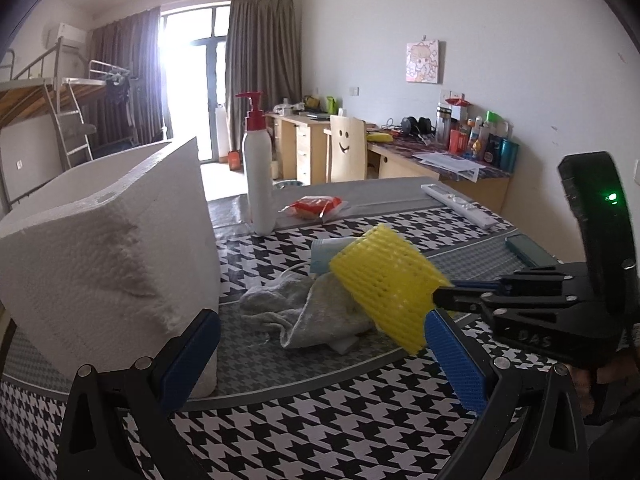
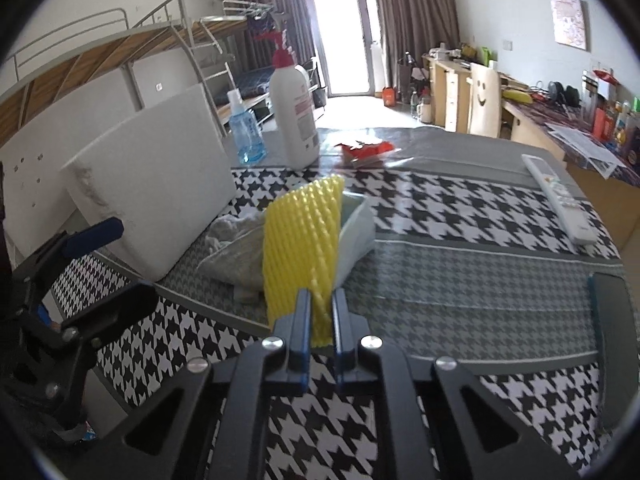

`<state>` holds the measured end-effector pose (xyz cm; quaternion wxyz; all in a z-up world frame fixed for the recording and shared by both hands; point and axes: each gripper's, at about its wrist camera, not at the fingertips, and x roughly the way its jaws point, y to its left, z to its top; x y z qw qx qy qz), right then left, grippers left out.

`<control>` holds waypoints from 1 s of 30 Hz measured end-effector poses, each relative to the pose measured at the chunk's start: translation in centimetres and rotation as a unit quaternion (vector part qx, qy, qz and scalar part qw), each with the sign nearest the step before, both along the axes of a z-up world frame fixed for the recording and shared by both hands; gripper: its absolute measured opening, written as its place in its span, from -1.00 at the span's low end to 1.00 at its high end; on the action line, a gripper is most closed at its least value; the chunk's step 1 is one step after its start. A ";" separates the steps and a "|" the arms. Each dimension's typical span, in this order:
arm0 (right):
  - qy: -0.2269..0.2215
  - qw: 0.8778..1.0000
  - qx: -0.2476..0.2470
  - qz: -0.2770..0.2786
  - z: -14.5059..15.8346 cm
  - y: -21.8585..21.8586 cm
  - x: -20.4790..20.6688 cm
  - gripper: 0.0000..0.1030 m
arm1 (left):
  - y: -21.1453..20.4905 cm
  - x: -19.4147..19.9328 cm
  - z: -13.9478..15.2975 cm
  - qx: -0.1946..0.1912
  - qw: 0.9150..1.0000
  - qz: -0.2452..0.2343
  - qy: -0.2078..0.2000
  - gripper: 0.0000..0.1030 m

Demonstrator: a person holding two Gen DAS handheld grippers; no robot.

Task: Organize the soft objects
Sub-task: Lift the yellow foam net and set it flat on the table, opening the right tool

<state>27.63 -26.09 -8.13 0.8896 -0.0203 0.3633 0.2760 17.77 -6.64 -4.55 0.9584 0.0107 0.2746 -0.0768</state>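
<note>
My right gripper (image 2: 320, 300) is shut on a yellow foam net sleeve (image 2: 300, 240) and holds it above the houndstooth table. In the left wrist view the sleeve (image 1: 388, 284) hangs from the right gripper (image 1: 444, 298), which reaches in from the right. A crumpled grey cloth (image 1: 304, 312) lies on the table under the sleeve, with a light blue face mask (image 1: 324, 256) behind it. The cloth also shows in the right wrist view (image 2: 236, 256). My left gripper (image 1: 320, 352) is open and empty, low in front of the cloth.
A white foam block (image 1: 108, 264) stands at the left. A white pump bottle (image 1: 258, 168), a red snack packet (image 1: 316, 206) and a white remote (image 1: 460, 204) lie further back. A dark phone (image 1: 528, 252) lies at the right. A blue spray bottle (image 2: 244, 132) stands behind the block.
</note>
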 end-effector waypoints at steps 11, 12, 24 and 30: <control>-0.019 0.999 0.027 -0.039 1.2 -3.5 -0.7 -0.77 | -1.6 1.2 -0.1 0.000 1.000 -0.024 0.011 0.98; -0.019 0.999 0.028 -0.043 1.2 -3.8 -0.7 -0.77 | -1.8 1.3 -0.1 0.002 1.000 -0.026 0.011 0.98; -0.012 0.995 0.020 -0.095 0.5 -7.3 -1.6 -0.76 | -5.0 3.2 0.0 0.005 0.998 -0.067 0.019 0.98; -0.001 0.993 0.014 -0.114 -0.3 -8.3 -1.8 -0.76 | -6.4 4.2 0.0 0.006 0.997 -0.073 0.028 0.98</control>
